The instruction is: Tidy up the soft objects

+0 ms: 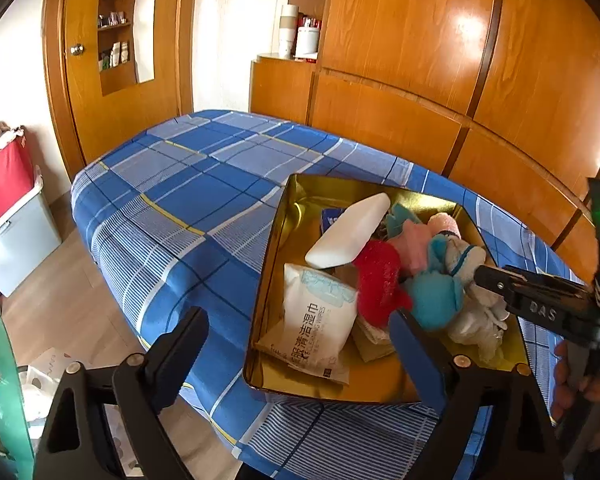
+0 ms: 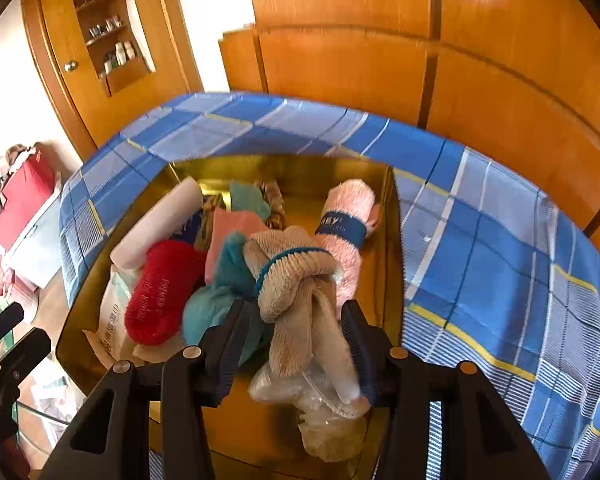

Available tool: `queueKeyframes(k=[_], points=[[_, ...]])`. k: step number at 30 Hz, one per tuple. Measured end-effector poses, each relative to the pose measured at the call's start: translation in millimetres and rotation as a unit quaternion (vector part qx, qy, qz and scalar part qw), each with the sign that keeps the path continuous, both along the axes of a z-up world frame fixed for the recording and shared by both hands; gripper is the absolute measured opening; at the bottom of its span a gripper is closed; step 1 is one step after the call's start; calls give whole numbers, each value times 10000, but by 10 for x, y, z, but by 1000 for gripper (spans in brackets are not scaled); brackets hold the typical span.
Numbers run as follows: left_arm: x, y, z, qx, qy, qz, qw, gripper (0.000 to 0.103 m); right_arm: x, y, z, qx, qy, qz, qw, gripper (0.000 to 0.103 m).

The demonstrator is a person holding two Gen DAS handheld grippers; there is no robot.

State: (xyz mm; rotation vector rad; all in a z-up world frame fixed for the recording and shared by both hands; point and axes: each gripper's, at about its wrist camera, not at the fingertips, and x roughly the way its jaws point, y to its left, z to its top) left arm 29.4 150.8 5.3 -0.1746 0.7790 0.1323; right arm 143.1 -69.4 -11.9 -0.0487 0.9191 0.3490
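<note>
A gold tin tray (image 1: 268, 280) lies on the bed, holding several soft things: a red sock (image 1: 380, 284), a teal cloth (image 1: 436, 296), a pink rolled towel (image 2: 348, 216) with a blue band, and a wet-wipes pack (image 1: 320, 320). A knotted beige sock (image 2: 296, 280) with blue trim lies on a clear plastic bag (image 2: 324, 416). My right gripper (image 2: 292, 340) straddles that sock inside the tray (image 2: 392, 240); its jaws stand apart and no longer squeeze it. My left gripper (image 1: 300, 340) is wide open and empty across the tray's near left wall. The right gripper (image 1: 488, 276) reaches in from the right.
The bed (image 1: 188, 184) wears a blue plaid sheet (image 2: 500, 260). Wooden wardrobe panels (image 1: 420, 60) stand close behind it. A red box on a grey bin (image 1: 16, 216) sits on the floor at left. A white oblong case (image 1: 348, 232) leans in the tray.
</note>
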Motion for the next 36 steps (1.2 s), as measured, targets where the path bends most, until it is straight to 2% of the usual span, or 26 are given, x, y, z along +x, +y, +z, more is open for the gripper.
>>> queueKeyframes(k=[8,18,20,25,36], points=[[-137,-156,141,193,-245,-62,9995,102,-414,-71,154,-111,-647,-166,9977,48],[-324,-330,185,459,-340,-37,9984,103,-927,-152,120,-155,-1053,-553,9928,48],[-358,-339,209,377,-417,-46,9984,103,-971,-156,120,-157,-1089,-557,9924,48],[-399,-375,270,540,-524,75,9971,102,-1021,-159,155,-131,-1169,-570,9914,48],[-428,-372,287,579,-537,163,9967,103,-1055,-128,163,-123,-1181,-534,9915,48]])
